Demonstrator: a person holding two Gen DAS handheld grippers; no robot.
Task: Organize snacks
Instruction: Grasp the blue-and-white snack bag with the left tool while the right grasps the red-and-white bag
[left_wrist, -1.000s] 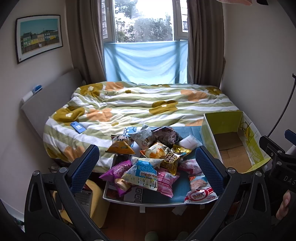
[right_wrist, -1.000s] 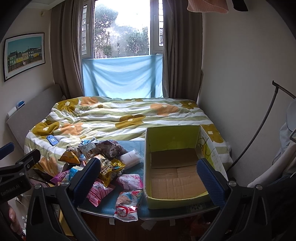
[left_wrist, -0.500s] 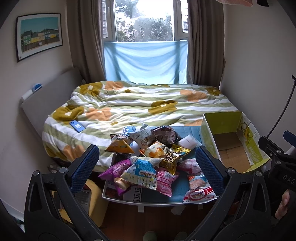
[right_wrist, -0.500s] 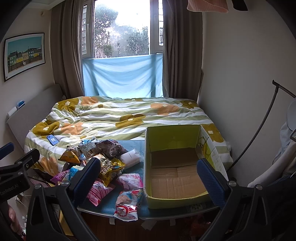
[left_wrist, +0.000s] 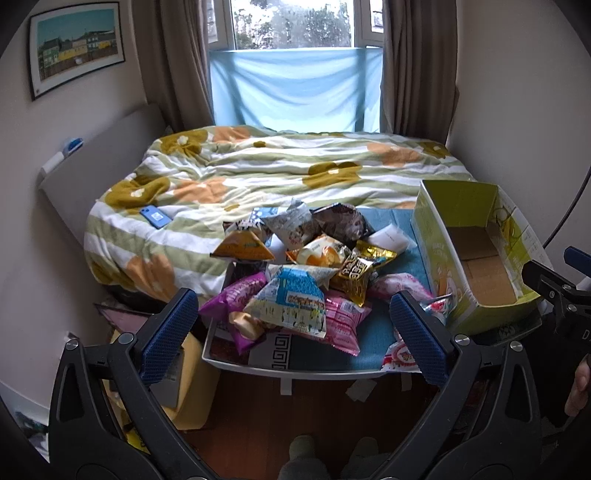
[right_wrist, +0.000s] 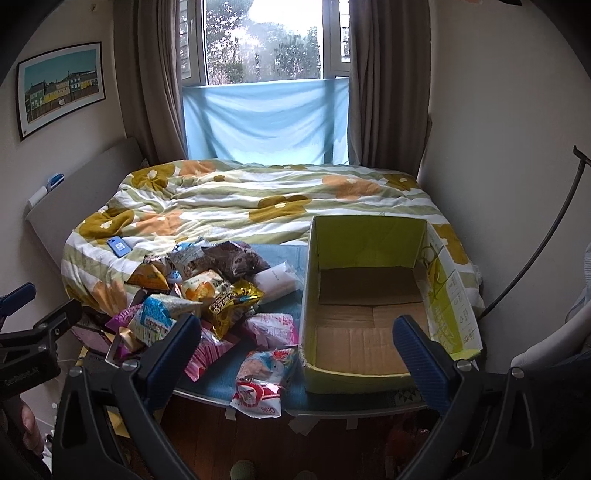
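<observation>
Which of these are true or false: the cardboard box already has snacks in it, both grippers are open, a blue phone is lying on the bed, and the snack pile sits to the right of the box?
1. The cardboard box already holds snacks. False: only its bare cardboard floor shows.
2. The left gripper and right gripper are both open and hold nothing. True.
3. A blue phone lies on the bed. True.
4. The snack pile sits right of the box. False: it lies to the left of it, on the table.
</observation>
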